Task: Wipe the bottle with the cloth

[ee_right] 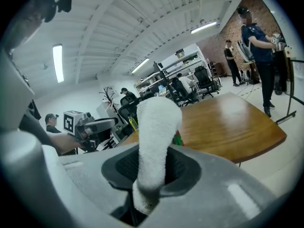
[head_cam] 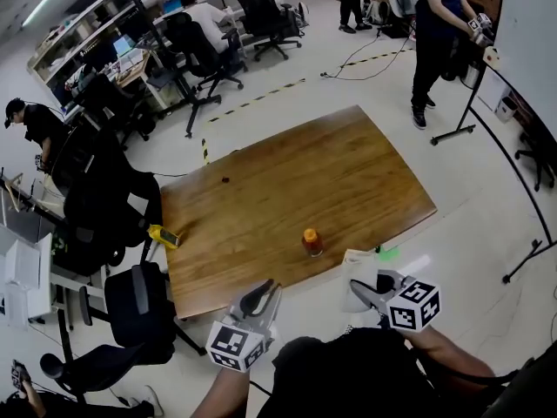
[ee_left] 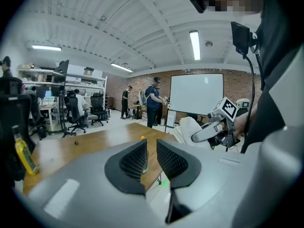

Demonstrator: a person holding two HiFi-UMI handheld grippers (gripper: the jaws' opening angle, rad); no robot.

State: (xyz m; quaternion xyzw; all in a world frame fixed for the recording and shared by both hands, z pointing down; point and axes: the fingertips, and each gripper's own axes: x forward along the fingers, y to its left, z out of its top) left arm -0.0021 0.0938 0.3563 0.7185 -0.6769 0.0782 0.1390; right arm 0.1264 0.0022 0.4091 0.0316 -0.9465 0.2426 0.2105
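Note:
The bottle (head_cam: 312,241), small with an orange cap, stands upright near the front edge of the wooden table (head_cam: 287,190). My right gripper (head_cam: 359,291) hovers off that edge, right of the bottle, shut on a white cloth (head_cam: 352,264). In the right gripper view the cloth (ee_right: 155,132) rises between the jaws and hides most of the bottle (ee_right: 178,138). My left gripper (head_cam: 265,292) is below the front edge, left of the bottle. Its jaws stand a little apart with nothing between them. The left gripper (ee_left: 151,150) points towards the bottle (ee_left: 143,138).
A yellow bottle (head_cam: 164,236) lies at the table's left edge, and a small dark object (head_cam: 224,179) sits on the far left part. Office chairs (head_cam: 130,299) crowd the left side. A whiteboard on a stand (head_cam: 522,50) and several people are at the back.

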